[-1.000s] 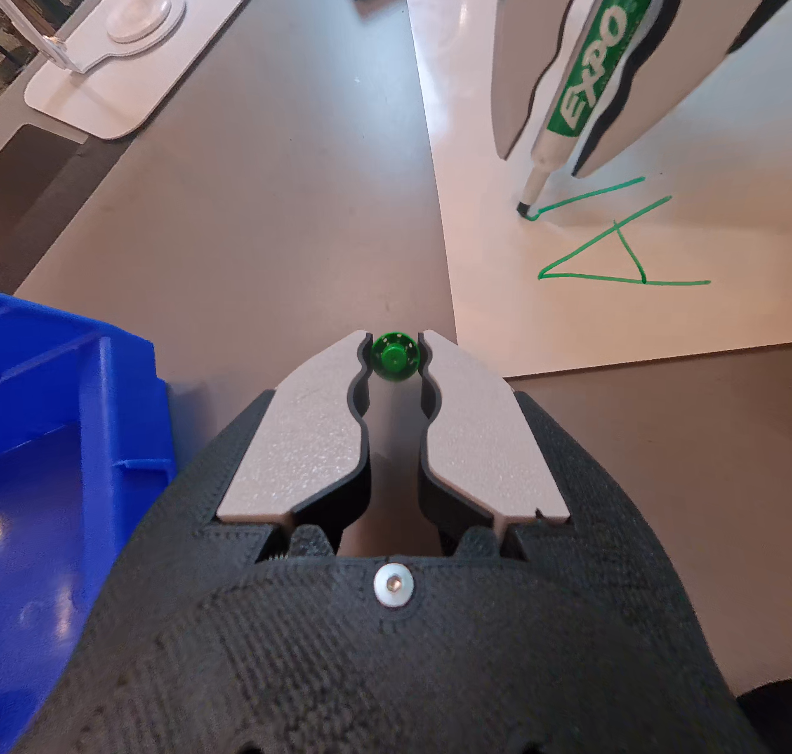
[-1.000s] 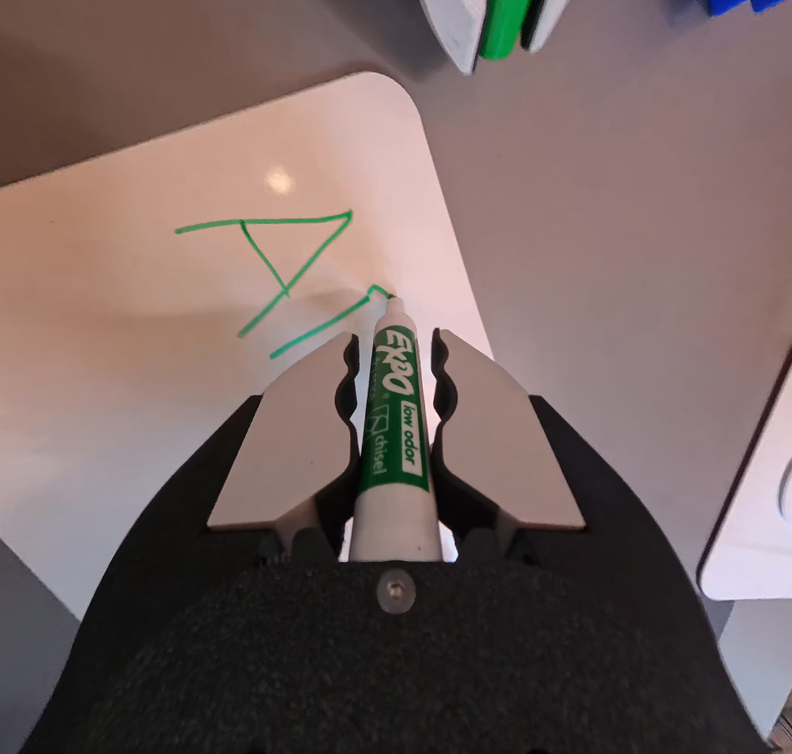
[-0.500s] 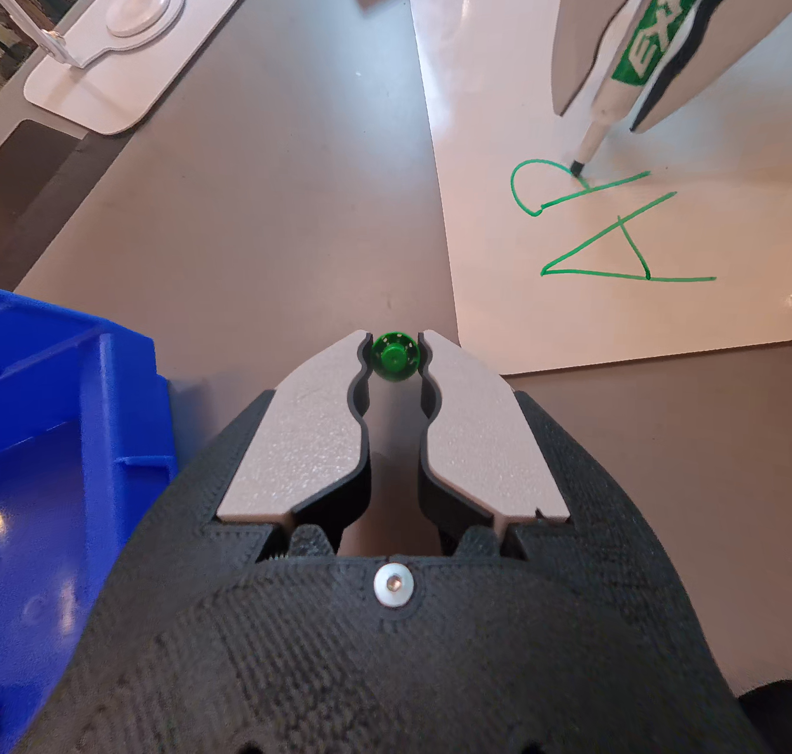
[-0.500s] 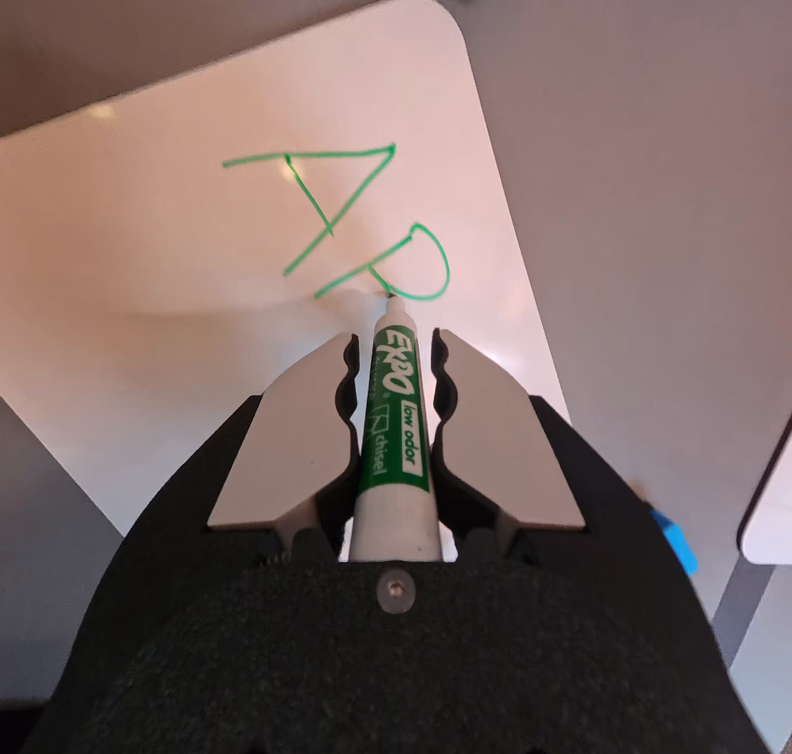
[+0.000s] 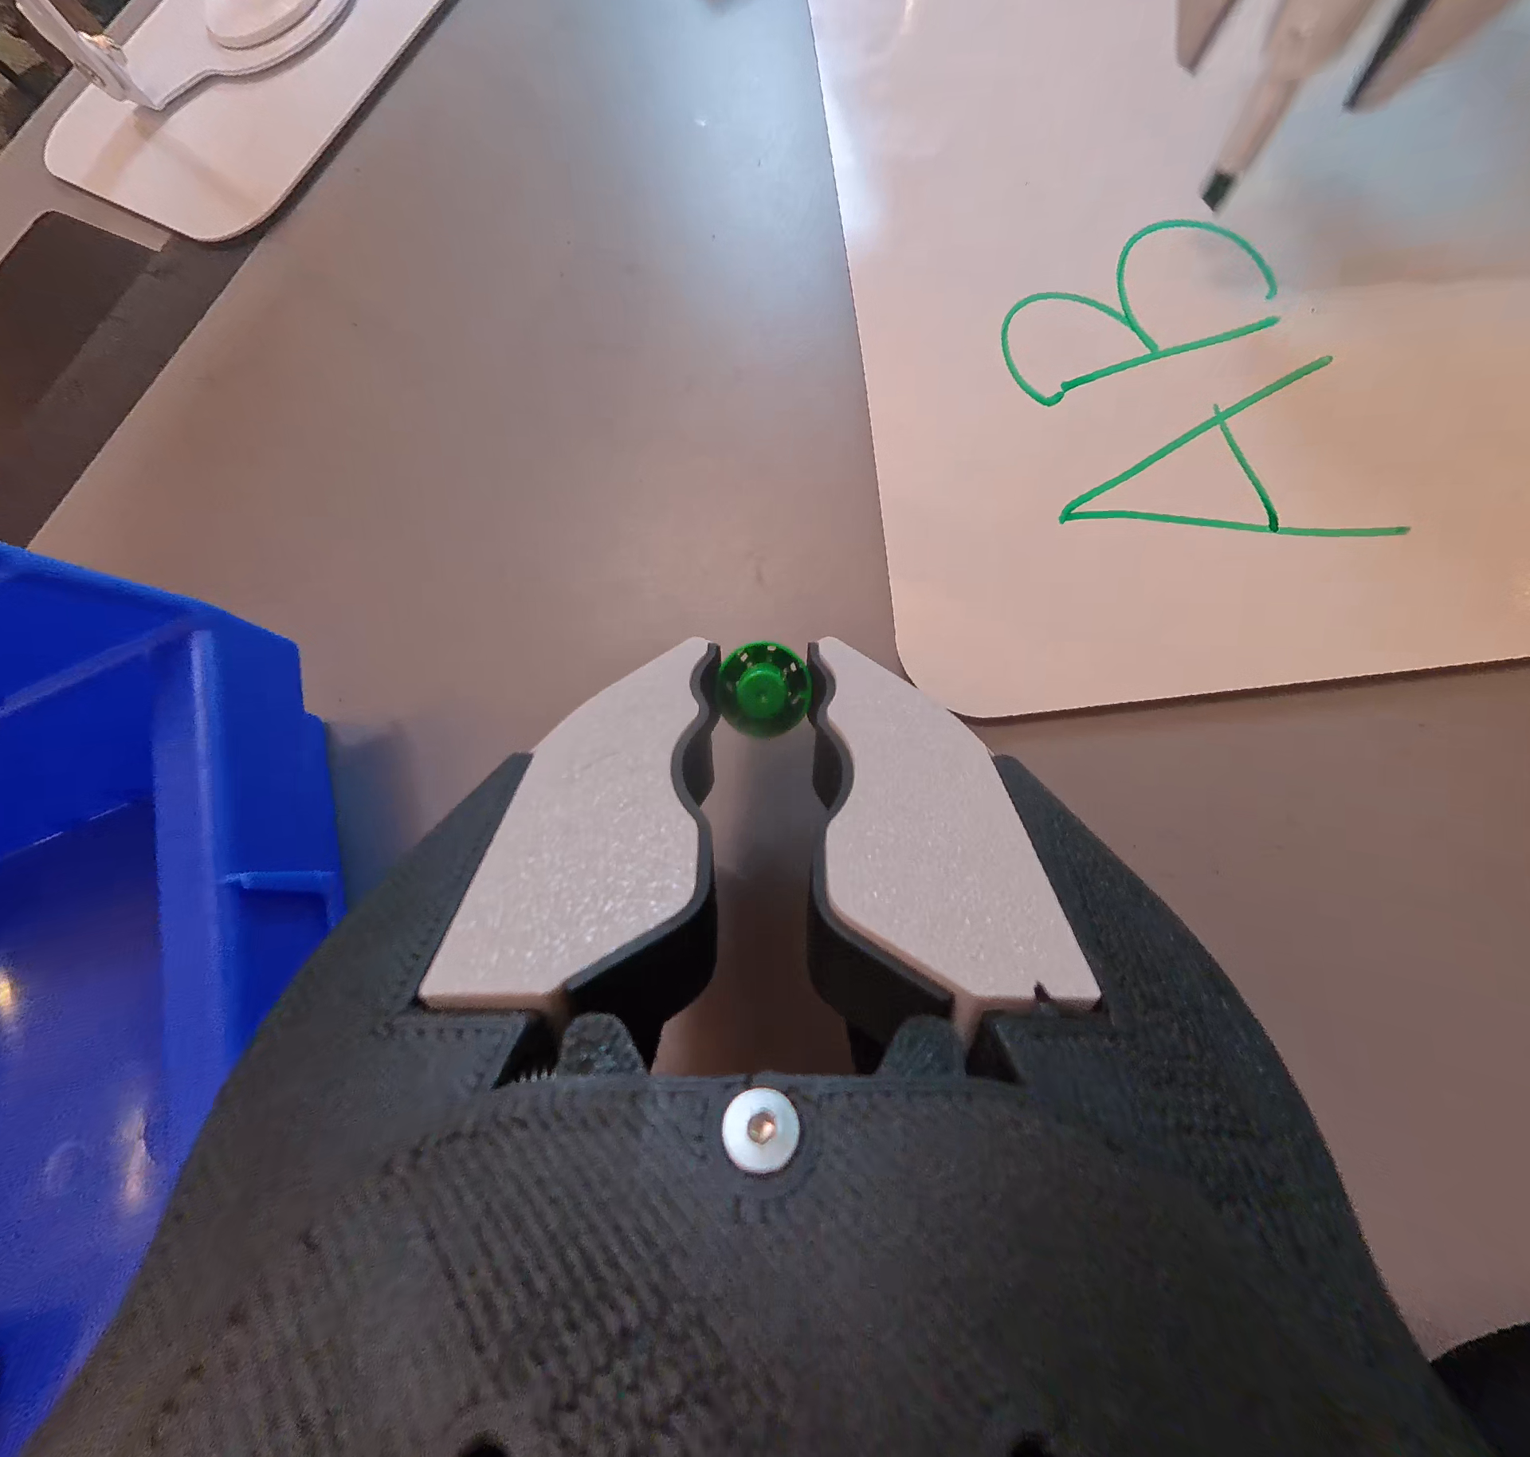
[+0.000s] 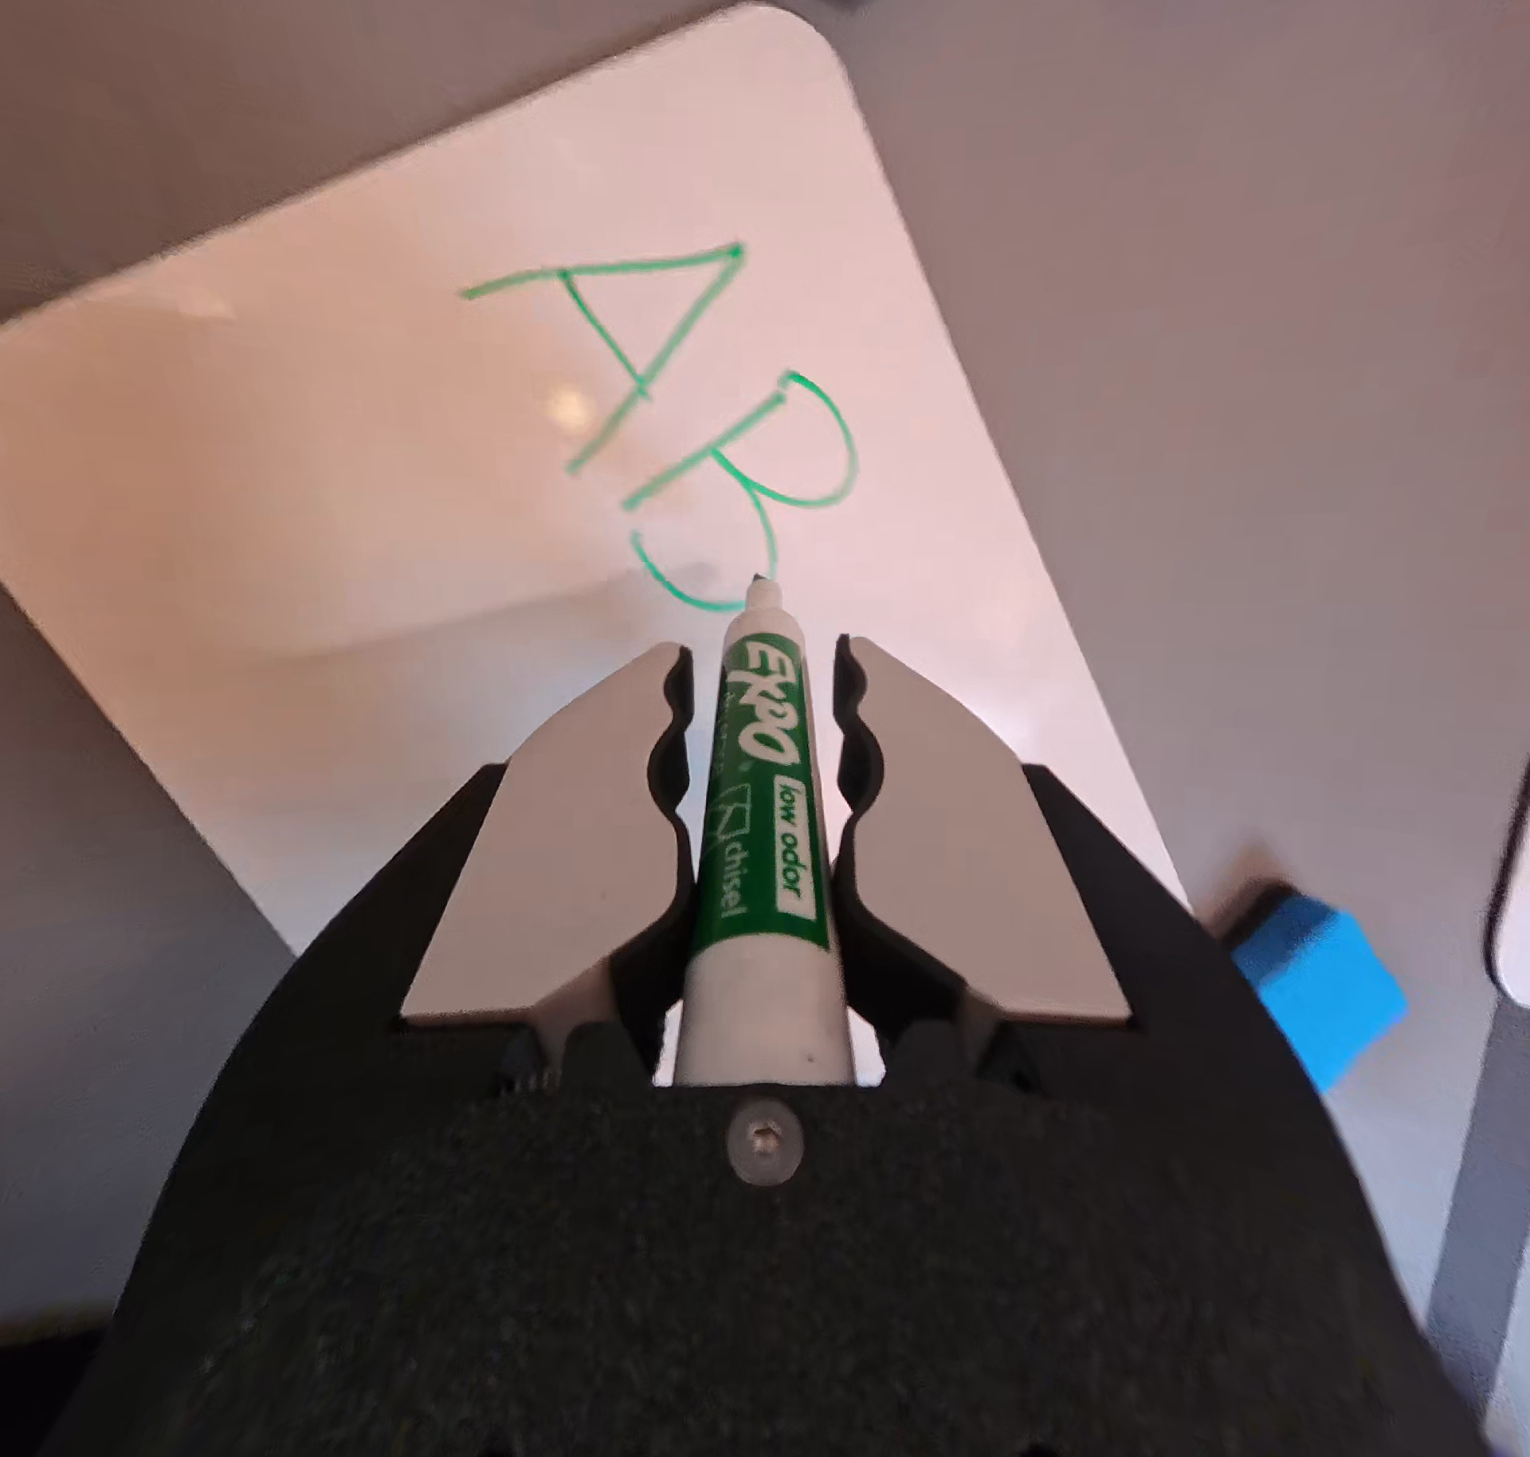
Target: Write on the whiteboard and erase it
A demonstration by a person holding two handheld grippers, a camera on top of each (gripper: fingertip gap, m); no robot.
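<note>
Marker [image 6: 757,837] pinched in the right gripper [image 6: 760,655], tip over the whiteboard [image 6: 331,589].

Green writing [image 5: 1176,390] sits by the board's corner; tip looks just off it, hard to say. Left gripper [image 5: 760,693] pinches the green cap [image 5: 760,693] over the table [image 5: 538,382].

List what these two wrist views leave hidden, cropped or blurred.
- Marker tip, right wrist view: whether it touches the whiteboard is unclear.
- Marker, left wrist view: blurred, its upper barrel cut off by the top edge.
- Green cap, left wrist view: only its end shows between the jaws.
- Blue eraser, right wrist view: partly behind the gripper body.
- Blue bin, left wrist view: cropped by the left edge.
</note>
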